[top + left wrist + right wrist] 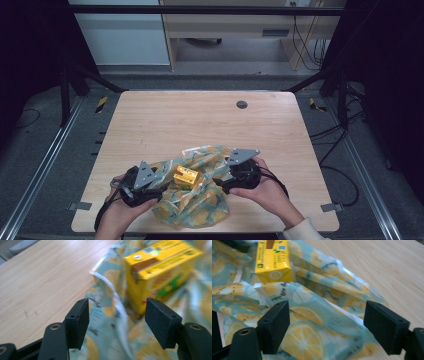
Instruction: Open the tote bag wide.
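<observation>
Left gripper point(117, 315): fingers point(79, 320) apart, nothing clamped, the bag's crumpled film just lies below and between them. Right gripper point(327, 325): fingers point(275, 326) apart too, wide, w/ the lemon-print bag point(192, 192) spread under them but not pinched. The yellow carton point(186, 176) sits on top of the bag's middle, tilted, plainly visible and not covered by the film (whether it rests in the bag's mouth or just on it I can't tell). Bag and carton lie at the near-centre of the desk point(150, 120), btwn the two hands. Judgement: carton has been brought to the bag and both grips are off, so placing looks done; what's left, prob., is getting it fully inside and closing the bag up.
</observation>
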Demonstrator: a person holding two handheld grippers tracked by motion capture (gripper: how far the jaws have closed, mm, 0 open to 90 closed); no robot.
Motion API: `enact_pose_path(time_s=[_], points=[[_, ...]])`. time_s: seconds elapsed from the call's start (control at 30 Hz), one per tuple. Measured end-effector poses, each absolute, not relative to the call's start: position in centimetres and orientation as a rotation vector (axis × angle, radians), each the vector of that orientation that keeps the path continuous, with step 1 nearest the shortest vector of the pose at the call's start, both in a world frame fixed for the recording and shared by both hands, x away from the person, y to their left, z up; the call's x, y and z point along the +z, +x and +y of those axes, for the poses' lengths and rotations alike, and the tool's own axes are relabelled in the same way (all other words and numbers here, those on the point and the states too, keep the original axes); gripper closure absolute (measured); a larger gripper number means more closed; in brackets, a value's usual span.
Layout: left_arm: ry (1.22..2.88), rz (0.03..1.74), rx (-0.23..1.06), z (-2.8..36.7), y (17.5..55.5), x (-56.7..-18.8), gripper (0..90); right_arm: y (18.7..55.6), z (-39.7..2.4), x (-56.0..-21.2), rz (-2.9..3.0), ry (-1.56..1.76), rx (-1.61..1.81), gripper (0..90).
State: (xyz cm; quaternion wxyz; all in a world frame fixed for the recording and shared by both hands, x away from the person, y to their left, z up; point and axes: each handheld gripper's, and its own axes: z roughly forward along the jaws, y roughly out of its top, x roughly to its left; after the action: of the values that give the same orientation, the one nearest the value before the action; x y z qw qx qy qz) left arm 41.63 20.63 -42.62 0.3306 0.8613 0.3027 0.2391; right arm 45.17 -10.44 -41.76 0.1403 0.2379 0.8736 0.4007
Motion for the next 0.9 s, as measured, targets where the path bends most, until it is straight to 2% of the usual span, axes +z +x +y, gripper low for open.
enact_pose_path(time_s=[0.1,0.17,0.23,0.3,0.4,0.5,0.63,0.9], points=[[2.268,0.813,0.594,20.7,42.2,-43.6,38.1,45.3,-9.1,-42.1,2.566,0.633,1.155,17.5],[2.281,0.812,0.583,20.8,42.2,-44.3,46.9,45.4,-8.4,-42.5,2.597,0.604,1.149,18.4],[2.293,0.806,0.572,20.8,42.2,-44.8,55.1,45.5,-7.9,-42.9,2.627,0.578,1.125,31.2],[2.306,0.803,0.575,21.0,42.2,-44.9,64.7,45.3,-7.8,-43.2,2.648,0.537,1.096,50.3],[2.319,0.789,0.564,21.1,42.1,-44.8,78.6,44.8,-8.0,-43.5,2.666,0.516,1.089,73.3],[2.328,0.788,0.572,21.2,41.5,-44.9,86.6,44.0,-8.9,-43.6,2.683,0.517,1.11,85.0],[2.399,0.785,0.58,21.4,41.2,-45.6,89.1,42.7,-10.6,-44.3,2.705,0.536,1.129,89.3],[2.467,0.804,0.557,21.4,41.6,-46.9,89.7,41.8,-12.3,-47.5,2.767,0.621,1.106,90.0]])
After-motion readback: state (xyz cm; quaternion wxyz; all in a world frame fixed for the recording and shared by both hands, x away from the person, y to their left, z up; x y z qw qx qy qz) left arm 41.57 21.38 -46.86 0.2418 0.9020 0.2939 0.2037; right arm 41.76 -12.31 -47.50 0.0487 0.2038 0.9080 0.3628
